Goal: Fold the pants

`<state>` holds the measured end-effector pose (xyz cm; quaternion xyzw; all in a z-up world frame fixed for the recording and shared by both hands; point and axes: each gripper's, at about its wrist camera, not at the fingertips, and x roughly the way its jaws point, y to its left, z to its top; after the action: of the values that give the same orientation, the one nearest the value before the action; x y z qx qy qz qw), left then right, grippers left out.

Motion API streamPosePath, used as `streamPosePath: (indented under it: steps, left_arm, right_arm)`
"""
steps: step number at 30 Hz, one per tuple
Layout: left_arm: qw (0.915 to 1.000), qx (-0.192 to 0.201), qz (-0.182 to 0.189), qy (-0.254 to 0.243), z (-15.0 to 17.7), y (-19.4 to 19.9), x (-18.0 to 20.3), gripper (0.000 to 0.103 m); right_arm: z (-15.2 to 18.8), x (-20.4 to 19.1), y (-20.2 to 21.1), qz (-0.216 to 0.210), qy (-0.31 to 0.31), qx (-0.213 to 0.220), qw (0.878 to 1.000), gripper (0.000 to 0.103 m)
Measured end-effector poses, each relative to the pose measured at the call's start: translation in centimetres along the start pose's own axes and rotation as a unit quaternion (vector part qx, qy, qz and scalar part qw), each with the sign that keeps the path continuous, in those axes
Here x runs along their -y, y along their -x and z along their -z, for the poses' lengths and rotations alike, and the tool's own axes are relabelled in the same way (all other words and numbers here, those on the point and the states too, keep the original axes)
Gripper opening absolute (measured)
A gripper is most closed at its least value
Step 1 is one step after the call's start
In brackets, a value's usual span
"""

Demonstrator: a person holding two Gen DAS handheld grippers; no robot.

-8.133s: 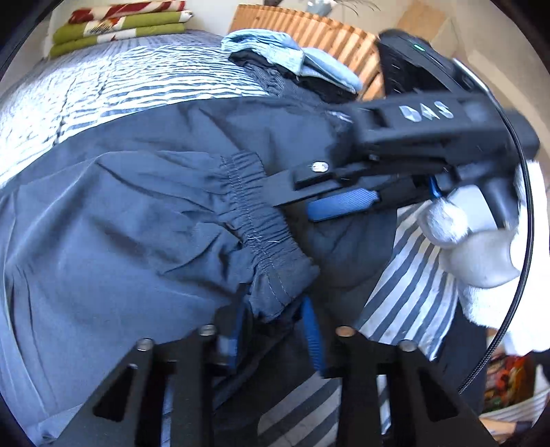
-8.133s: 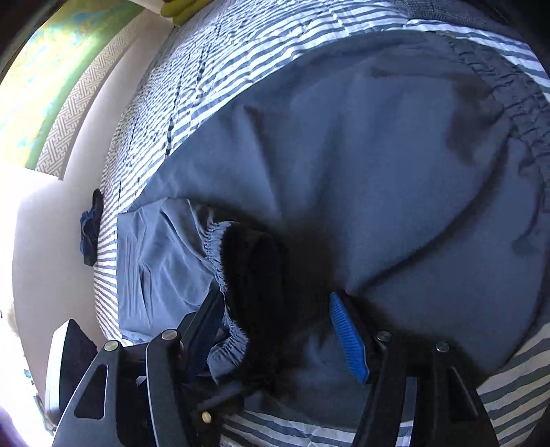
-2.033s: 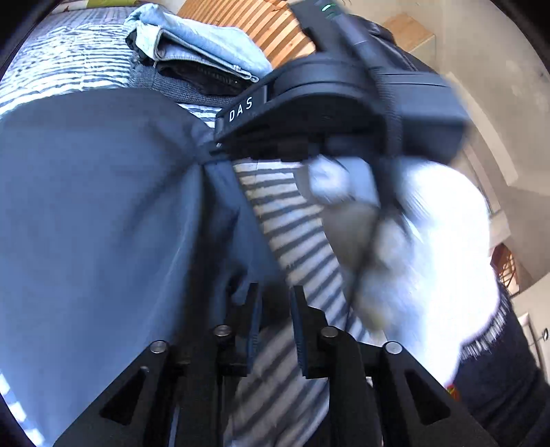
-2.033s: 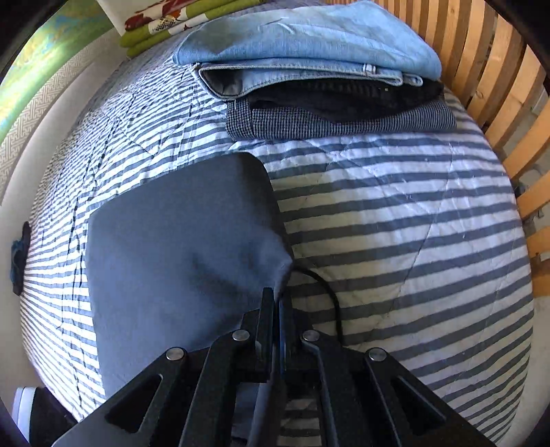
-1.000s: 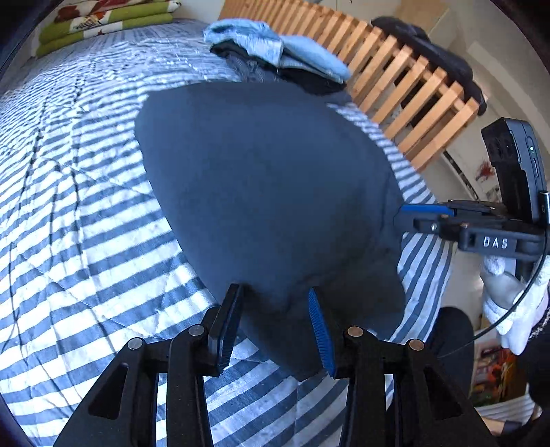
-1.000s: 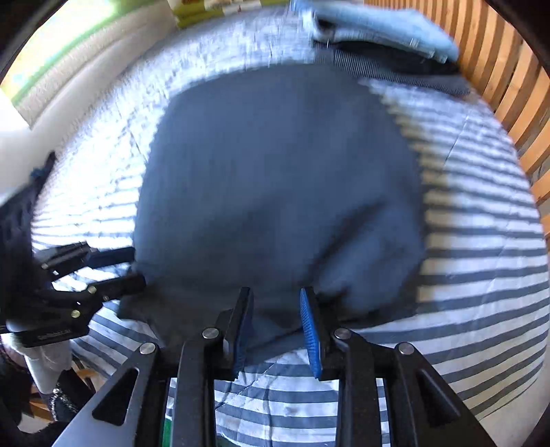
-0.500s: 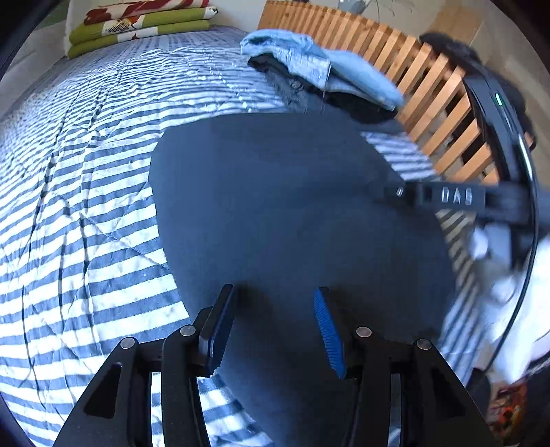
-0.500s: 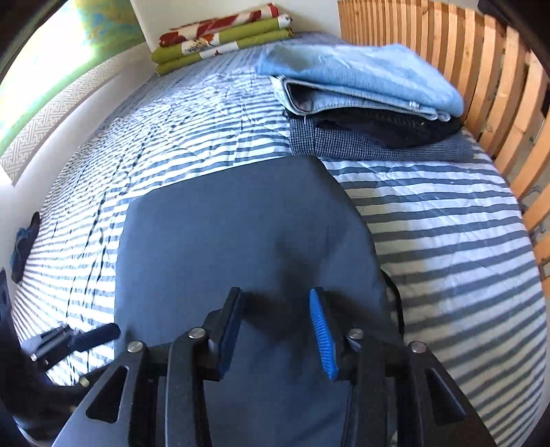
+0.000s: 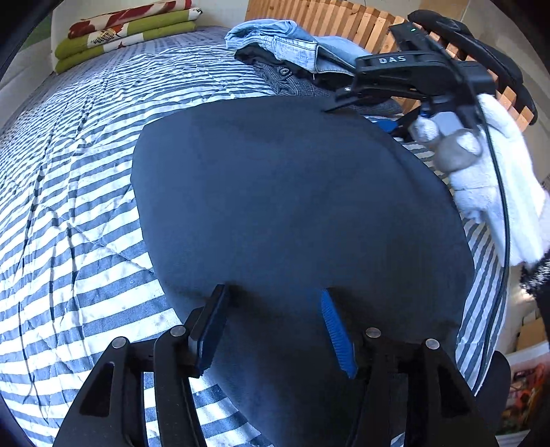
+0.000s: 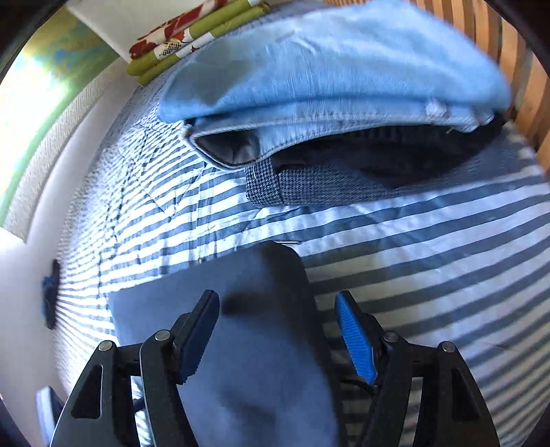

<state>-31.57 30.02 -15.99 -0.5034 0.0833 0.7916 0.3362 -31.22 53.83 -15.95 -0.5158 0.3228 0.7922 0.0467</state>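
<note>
A bed with a blue-and-white striped quilt (image 9: 86, 178) fills the space ahead of the fingers. Beyond the fingertips, a slatted wooden headboard (image 9: 330, 20) stands at the far right, and folded green and red cushions (image 9: 120, 31) lie at the far left against a white wall (image 10: 99, 13). Bright daylight falls across the quilt.

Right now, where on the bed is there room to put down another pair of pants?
The striped bedspread is bare between the dark folded pants and the green cushions. It is crowded by the wooden slats, where the clothes pile lies just past the pants.
</note>
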Motion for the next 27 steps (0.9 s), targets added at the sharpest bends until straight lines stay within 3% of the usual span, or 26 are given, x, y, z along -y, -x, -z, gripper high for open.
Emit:
streamPosePath:
  steps: [4, 5, 7, 13, 15, 16, 19, 20, 24, 27]
  left_arm:
    - [1.0, -0.001, 0.006, 0.0, 0.0, -0.1, -0.1, 0.061]
    - [1.0, 0.0, 0.008, 0.002, -0.1, -0.1, -0.1, 0.061]
    - [0.9999, 0.001, 0.011, 0.004, 0.0, -0.1, -0.1, 0.062]
    - [1.0, 0.002, 0.009, -0.001, 0.1, -0.2, 0.2, 0.063]
    - [1.0, 0.002, 0.01, -0.001, 0.1, -0.3, 0.2, 0.063]
    - [1.0, 0.002, 0.009, -0.002, 0.1, -0.3, 0.2, 0.063]
    - [1.0, 0.001, 0.008, -0.005, 0.1, -0.2, 0.2, 0.064]
    - [0.9999, 0.001, 0.011, -0.003, 0.1, -0.1, 0.2, 0.064]
    - [0.9995, 0.001, 0.028, 0.017, 0.2, 0.7, -0.6, 0.064]
    - [0.999, 0.005, 0.033, 0.031, 0.6, 1.8, -1.4, 0.064]
  right_arm:
    - [0.0, 1.4, -1.8, -0.045, -0.041, -0.016, 0.998, 0.063]
    - [0.1, 1.6, -1.6, -0.049, -0.045, -0.01, 0.998, 0.06]
    - [0.3, 1.9, -0.8, -0.057, -0.052, -0.001, 0.997, 0.042]
    - [0.9, 2.6, 1.5, -0.073, -0.066, 0.027, 0.995, 0.022]
    - [1.0, 2.7, 2.3, -0.066, -0.066, 0.047, 0.995, 0.019]
    - [0.9, 2.9, 2.6, -0.056, -0.067, 0.063, 0.994, 0.019]
    - [0.7, 4.0, 3.0, 0.07, -0.078, 0.101, 0.989, 0.014]
    - [0.7, 4.3, 2.9, 0.083, -0.087, 0.099, 0.988, 0.013]
    - [2.0, 3.3, 4.7, 0.018, -0.057, 0.1, 0.993, 0.016]
    - [4.4, -0.2, 5.5, -0.022, 0.017, 0.087, 0.996, 0.019]
